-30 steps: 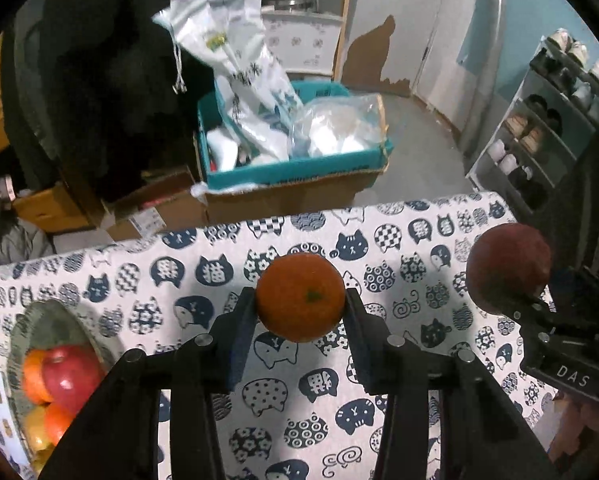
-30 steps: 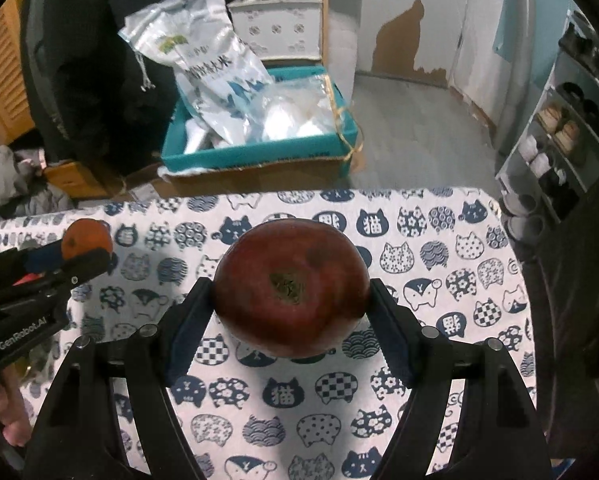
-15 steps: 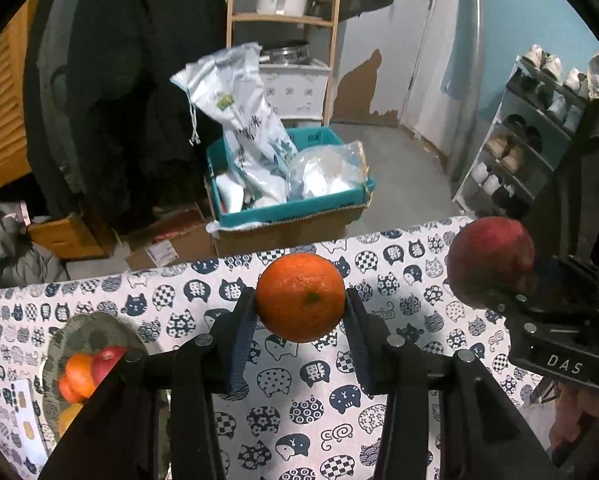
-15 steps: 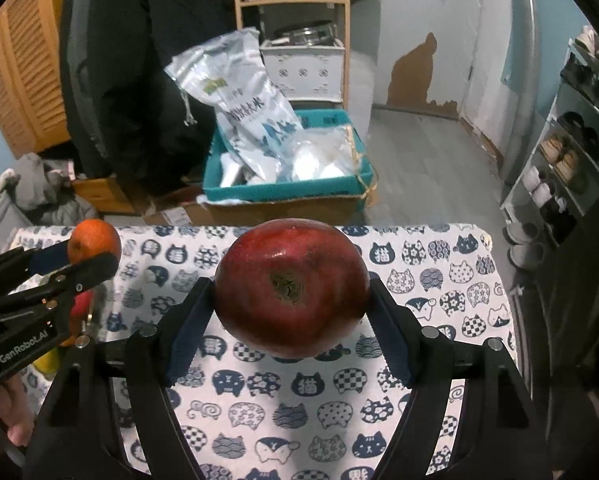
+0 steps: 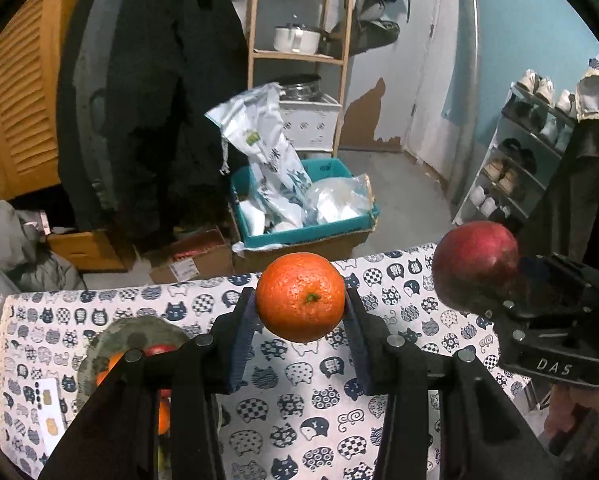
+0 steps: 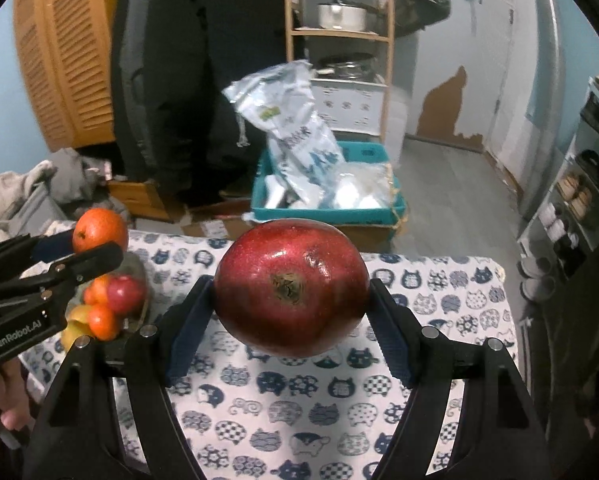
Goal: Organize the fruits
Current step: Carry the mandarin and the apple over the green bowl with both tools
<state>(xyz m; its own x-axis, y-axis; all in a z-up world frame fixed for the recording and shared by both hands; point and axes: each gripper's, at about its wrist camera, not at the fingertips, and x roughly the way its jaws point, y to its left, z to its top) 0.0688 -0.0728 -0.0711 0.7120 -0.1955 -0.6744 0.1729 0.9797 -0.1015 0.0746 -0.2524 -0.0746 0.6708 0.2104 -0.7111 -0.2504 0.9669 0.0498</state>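
My left gripper [image 5: 300, 312] is shut on an orange [image 5: 300, 297] and holds it in the air above the table. My right gripper [image 6: 291, 312] is shut on a dark red apple [image 6: 291, 292], also lifted off the cloth. Each wrist view catches the other hand: the apple [image 5: 475, 266] at the right of the left view, the orange [image 6: 99, 230] at the left of the right view. A grey-green plate [image 5: 139, 330] on the table's left side holds several oranges and a red apple [image 6: 125, 294].
The table wears a white cloth with dark cat prints [image 6: 419, 300]. A small white card [image 5: 49, 404] lies left of the plate. Beyond the far edge stand a teal box with bags [image 5: 303, 216], cardboard boxes, a wooden shelf and a shoe rack [image 5: 531, 160].
Both grippers have risen and tilted up with their fruits still gripped. The table now sits lower in both views and more of the room shows behind it.
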